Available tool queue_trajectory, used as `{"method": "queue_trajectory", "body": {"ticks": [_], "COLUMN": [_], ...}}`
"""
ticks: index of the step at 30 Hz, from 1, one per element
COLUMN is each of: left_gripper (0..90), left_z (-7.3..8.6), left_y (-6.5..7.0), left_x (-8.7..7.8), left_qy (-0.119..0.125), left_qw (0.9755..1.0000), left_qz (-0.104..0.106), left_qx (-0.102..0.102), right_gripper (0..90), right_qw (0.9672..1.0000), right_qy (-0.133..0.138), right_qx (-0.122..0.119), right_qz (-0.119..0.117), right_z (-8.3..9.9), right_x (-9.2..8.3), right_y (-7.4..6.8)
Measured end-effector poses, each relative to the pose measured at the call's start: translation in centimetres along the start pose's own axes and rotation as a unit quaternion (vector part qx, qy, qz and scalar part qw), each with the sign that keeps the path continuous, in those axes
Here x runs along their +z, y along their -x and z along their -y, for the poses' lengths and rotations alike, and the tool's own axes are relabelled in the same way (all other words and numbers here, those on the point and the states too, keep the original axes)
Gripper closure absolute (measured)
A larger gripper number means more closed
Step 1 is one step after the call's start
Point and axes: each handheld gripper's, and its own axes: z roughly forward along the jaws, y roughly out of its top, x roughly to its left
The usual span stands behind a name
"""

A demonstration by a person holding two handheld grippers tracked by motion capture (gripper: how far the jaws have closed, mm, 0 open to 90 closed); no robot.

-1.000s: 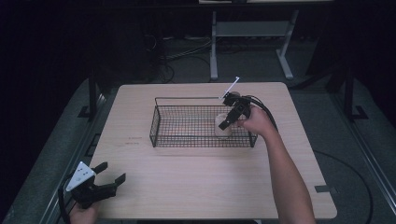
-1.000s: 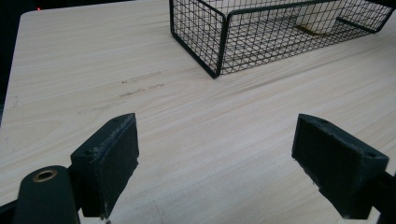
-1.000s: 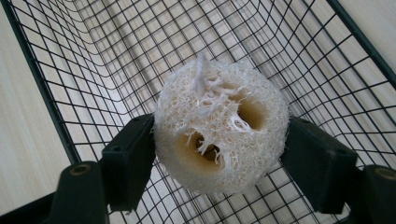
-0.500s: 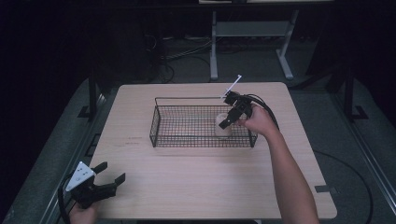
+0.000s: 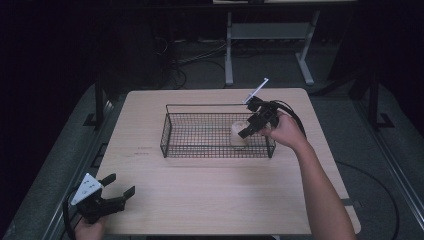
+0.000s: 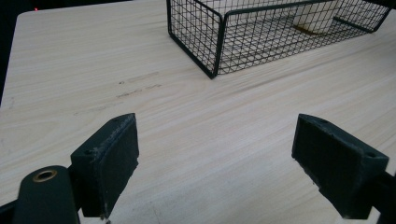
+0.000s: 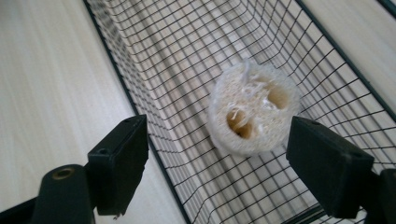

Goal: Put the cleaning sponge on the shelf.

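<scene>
We see the loofah piece (image 7: 254, 114) lying inside the wire basket (image 5: 170, 131), near its right end. Our right gripper (image 5: 254, 126) hangs just above it, jaws wide apart and holding nothing. Our left gripper (image 5: 118, 192) sits at the worktop's (image 5: 210, 195) near left corner, jaws spread wide and empty.

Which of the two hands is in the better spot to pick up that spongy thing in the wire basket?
The right. The right gripper hovers over the loofah piece in the wire basket, jaws open. The left gripper sits at the table's near corner, far away.
</scene>
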Motion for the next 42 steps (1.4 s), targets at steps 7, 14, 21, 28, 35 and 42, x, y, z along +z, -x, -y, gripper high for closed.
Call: {"method": "queue_trajectory", "body": {"ticks": [7, 14, 21, 28, 35, 42], "left_gripper": [13.9, 14.0, 13.9, 13.9, 13.9, 13.9], "left_z": [0.0, 0.0, 0.0, 0.0, 0.0, 0.0], "left_y": [0.0, 0.0, 0.1, 0.0, 0.0, 0.1], "left_x": [0.0, 0.0, 0.0, 0.0, 0.0, 0.0], "left_qy": [0.0, 0.0, 0.0, -0.001, 0.0, -0.001], "left_qw": [1.0, 1.0, 1.0, 1.0, 1.0, 1.0], "left_qz": [0.0, -0.001, 0.0, -0.001, -0.001, -0.001], "left_qx": [0.0, 0.002, 0.002, 0.002, 0.002, 0.002], "right_gripper": [20.5, 20.5, 20.4, 20.3, 20.2, 19.7], "right_qw": [1.0, 0.9999, 0.9998, 0.9996, 0.9994, 0.9993], "right_qy": [-0.003, -0.002, 0.0, 0.003, -0.001, -0.008], "right_qx": [-0.003, -0.008, -0.014, -0.022, -0.025, -0.031], "right_qz": [-0.004, -0.008, -0.011, -0.02, -0.022, -0.02], "right_z": [0.7, 1.1, 1.4, 1.6, 2.1, 3.1], "right_x": [-0.5, -0.9, -1.0, -1.2, -1.3, -1.2], "right_y": [-0.6, -1.3, -2.0, -2.9, -3.7, -4.4]}}
